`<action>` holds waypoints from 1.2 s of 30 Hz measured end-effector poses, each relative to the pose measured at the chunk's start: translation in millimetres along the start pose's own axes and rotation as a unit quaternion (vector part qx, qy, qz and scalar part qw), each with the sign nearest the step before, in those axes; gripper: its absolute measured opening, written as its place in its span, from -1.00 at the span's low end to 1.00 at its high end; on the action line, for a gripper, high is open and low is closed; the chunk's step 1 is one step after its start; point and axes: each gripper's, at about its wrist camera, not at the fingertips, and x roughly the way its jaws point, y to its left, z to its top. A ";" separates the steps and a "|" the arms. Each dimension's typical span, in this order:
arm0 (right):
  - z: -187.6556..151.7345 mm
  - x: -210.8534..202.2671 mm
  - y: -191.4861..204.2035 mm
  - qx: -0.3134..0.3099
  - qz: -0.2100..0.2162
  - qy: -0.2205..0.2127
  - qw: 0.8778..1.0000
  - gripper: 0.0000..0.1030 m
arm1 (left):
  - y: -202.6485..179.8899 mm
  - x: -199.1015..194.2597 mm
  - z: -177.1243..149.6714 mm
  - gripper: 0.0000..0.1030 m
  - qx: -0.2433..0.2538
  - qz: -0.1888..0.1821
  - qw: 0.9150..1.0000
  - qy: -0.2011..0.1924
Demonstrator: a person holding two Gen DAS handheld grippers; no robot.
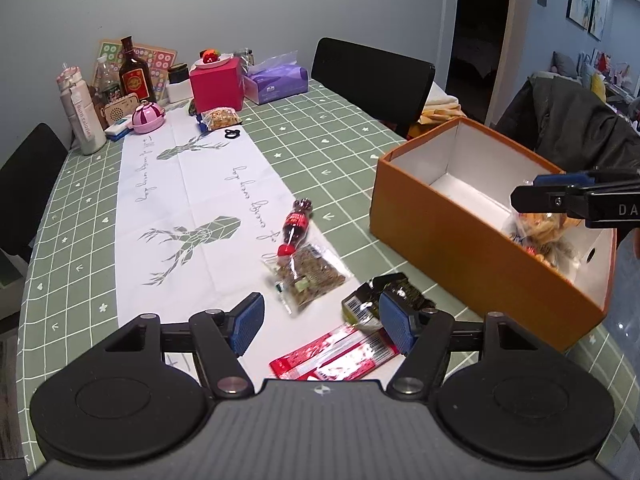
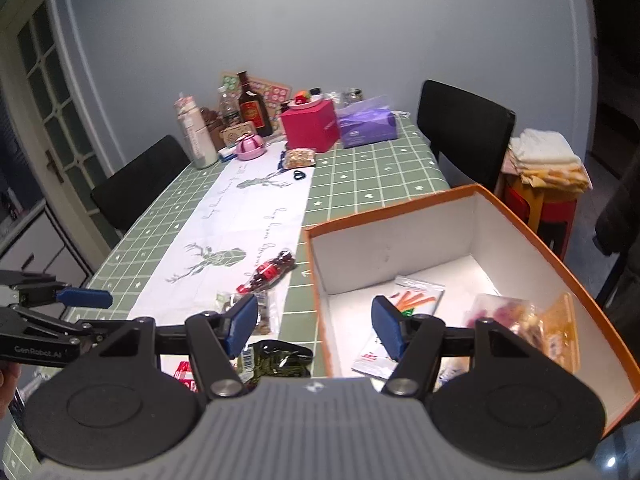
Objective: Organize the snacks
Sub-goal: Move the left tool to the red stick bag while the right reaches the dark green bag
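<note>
My left gripper is open and holds nothing. It hovers over a red snack packet, with a dark green packet by its right finger. Just beyond lie a clear bag of nuts and a small cola bottle. My right gripper is also open and empty, above the near left wall of the orange box. Inside the box lie a carrot packet, a clear snack bag and a white packet. The left wrist view shows the right gripper over the box.
A green checked tablecloth with a white runner covers the table. At the far end stand bottles, a red box, a tissue pack and a bag of nuts. Black chairs flank the table. The left gripper is at this view's left edge.
</note>
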 end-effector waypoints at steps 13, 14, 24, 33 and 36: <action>-23.0 38.5 51.6 -0.064 -0.006 0.064 0.996 0.20 | 8.6 28.5 -42.6 0.62 0.049 -0.033 0.998 0.010; -23.8 42.1 54.2 -0.066 -0.008 0.068 0.996 0.20 | 6.6 30.4 -44.9 0.63 0.056 -0.041 0.998 0.009; -28.9 87.3 73.5 -0.093 -0.064 0.109 0.988 0.22 | -12.2 52.3 -61.7 0.70 0.135 -0.074 0.988 -0.002; -34.7 116.5 84.0 -0.136 -0.090 0.114 0.980 0.38 | -10.3 77.5 -67.8 0.70 0.174 -0.099 0.980 0.005; -37.6 123.6 91.7 -0.158 -0.086 0.118 0.977 0.35 | -12.4 84.5 -69.3 0.70 0.201 -0.112 0.973 0.012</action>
